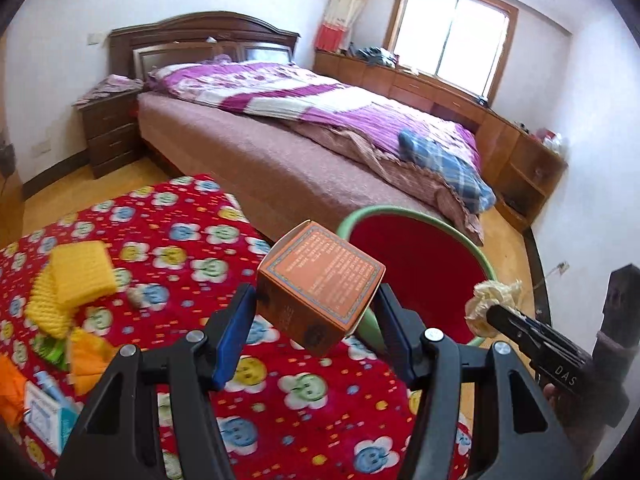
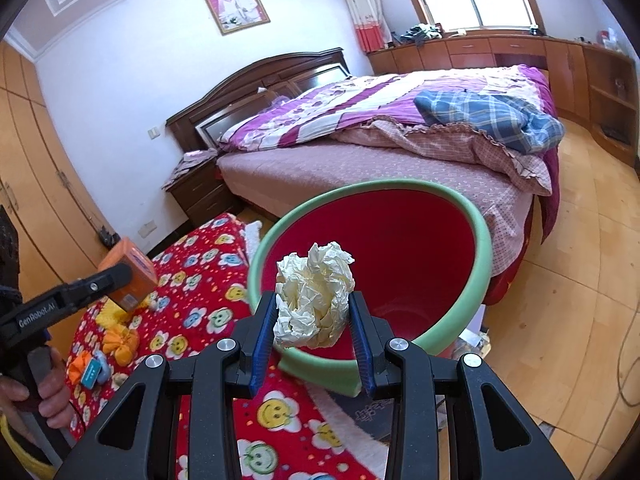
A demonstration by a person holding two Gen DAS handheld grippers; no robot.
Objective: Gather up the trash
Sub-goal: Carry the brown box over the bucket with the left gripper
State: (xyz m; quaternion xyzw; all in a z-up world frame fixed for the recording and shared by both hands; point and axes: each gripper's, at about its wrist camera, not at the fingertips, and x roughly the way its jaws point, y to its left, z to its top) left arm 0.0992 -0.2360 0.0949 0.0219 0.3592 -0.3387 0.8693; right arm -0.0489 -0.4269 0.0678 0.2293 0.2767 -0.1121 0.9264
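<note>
Right tongs point(image 2: 314, 312) pinch the paper wad point(image 2: 314, 296), left tongs point(image 1: 316, 312) the box point(image 1: 320, 284); centre each over the bin point(image 2: 486, 248) before you release.

Left tongs point(image 1: 316, 312) clamped, right tongs point(image 2: 314, 312) clamped, both angled downward

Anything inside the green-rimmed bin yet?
The bin shows only bare red wall and floor; its near floor is hidden behind the crumpled paper in the right gripper.
</note>
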